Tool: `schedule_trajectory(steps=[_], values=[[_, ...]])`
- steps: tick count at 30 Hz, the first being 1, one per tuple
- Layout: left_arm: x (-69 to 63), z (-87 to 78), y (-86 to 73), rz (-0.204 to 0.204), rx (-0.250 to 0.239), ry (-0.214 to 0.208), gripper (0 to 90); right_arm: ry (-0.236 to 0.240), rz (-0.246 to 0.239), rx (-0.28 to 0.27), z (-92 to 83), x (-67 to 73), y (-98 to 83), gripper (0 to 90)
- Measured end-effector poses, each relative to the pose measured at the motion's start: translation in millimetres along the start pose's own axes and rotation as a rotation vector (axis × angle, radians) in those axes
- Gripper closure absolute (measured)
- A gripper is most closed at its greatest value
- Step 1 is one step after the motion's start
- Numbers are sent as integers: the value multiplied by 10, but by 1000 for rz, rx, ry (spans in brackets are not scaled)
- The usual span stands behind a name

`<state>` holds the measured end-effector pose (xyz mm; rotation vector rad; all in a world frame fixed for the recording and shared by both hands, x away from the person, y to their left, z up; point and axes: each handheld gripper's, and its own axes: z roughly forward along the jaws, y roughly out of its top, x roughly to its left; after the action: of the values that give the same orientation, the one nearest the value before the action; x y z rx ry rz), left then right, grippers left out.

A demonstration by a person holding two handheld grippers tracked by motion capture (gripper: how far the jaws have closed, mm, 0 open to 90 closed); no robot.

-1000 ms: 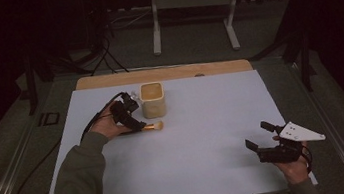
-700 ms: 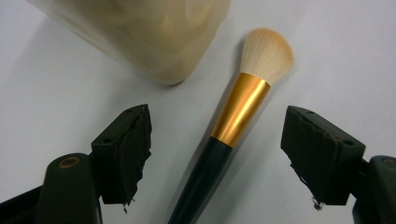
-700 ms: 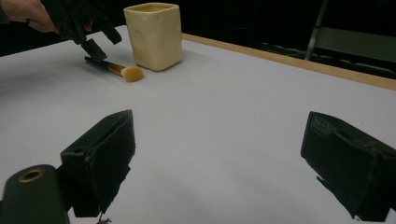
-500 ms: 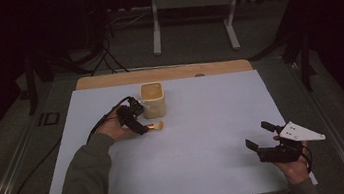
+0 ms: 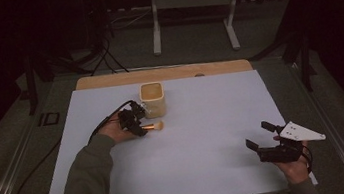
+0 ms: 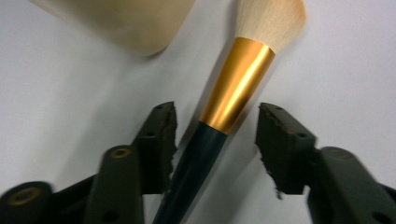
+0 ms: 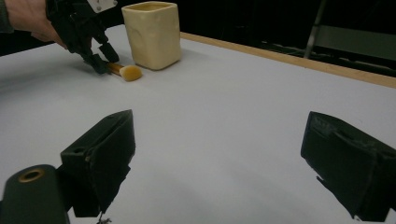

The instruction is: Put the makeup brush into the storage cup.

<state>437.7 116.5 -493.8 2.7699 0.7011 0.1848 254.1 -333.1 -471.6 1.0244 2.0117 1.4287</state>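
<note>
The dark-handled makeup brush with gold ferrule and pale bristles [image 6: 236,84] runs off the bottom edge in the left gripper view, handle end unseen. The cream square ceramic cup [image 6: 126,21] is clipped by the top edge, blurred. From the high view, the black left gripper [image 5: 136,125] covers the brush handle.

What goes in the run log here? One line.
left tool: closing around brush, not clamped | right tool: open, idle | cup: upright
</note>
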Motion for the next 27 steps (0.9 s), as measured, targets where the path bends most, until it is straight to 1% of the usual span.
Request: schedule_trajectory(steps=[1, 2, 4, 7, 10, 12, 16, 18, 23, 27], values=[[-2, 4, 1, 3, 7, 3, 561, 0, 1, 0, -1, 1, 0, 100], [-4, 9, 2, 4, 11, 5, 581, 0, 0, 0, -1, 0, 0, 100], [-3, 10, -1, 7, 14, -4, 614, 0, 2, 0, -1, 0, -1, 100], [-9, 5, 3, 17, 28, -11, 690, 1, 4, 2, 0, -2, -3, 101], [-17, 1, 11, 27, 47, -20, 733, 2, 5, 2, 2, -4, -5, 100], [-29, -1, 19, 44, 63, -27, 737, 3, 5, 3, 3, -3, -4, 100], [-67, -16, 13, 86, 89, -61, 744, 3, 6, 2, 3, -4, -6, 101], [-83, -22, 5, 95, 89, -61, 746, 3, 8, 1, 4, -8, -6, 101], [-85, -47, -3, 100, 80, -56, 749, 4, 9, -2, 0, -12, -6, 101], [-67, -113, 0, 85, 41, -64, 749, 3, 7, -1, 4, -15, -8, 101]])
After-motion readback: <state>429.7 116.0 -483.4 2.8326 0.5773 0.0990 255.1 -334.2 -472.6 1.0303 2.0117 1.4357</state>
